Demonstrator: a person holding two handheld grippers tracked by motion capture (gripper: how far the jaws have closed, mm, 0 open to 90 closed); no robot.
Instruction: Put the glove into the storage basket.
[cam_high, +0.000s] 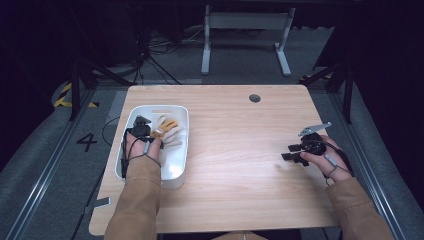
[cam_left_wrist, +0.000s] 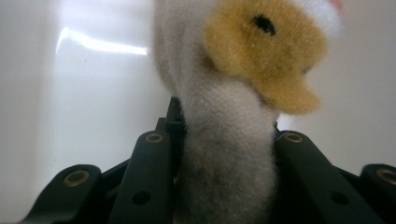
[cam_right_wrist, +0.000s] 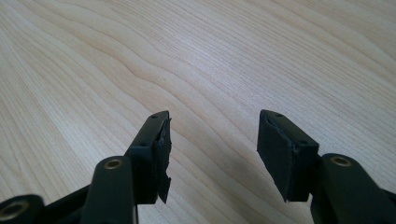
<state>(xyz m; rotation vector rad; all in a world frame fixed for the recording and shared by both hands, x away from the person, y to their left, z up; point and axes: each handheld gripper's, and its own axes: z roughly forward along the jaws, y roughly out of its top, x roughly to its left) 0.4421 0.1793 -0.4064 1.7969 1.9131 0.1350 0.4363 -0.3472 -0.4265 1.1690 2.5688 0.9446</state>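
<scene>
A white and yellow-brown plush toy (cam_high: 167, 129) lies in a white plastic bin (cam_high: 176, 176) on the left side of the wooden table (cam_high: 235, 130). My left gripper (cam_high: 141, 122) is down inside the bin. In the left gripper view its two black jaws press on either side of the white furry part of the plush toy (cam_left_wrist: 224, 158), so the left gripper (cam_left_wrist: 224, 133) is shut on it. My right gripper (cam_high: 288, 152) rests low over the bare table at the right. It stands open with nothing between its jaws, and wood grain shows through the gap of the right gripper (cam_right_wrist: 212, 135).
A round dark cable hole (cam_high: 254, 98) sits near the table's far edge. Beyond the table stand the white legs of another desk (cam_high: 245, 40), with cables on the floor at the far left. The table's middle is bare wood.
</scene>
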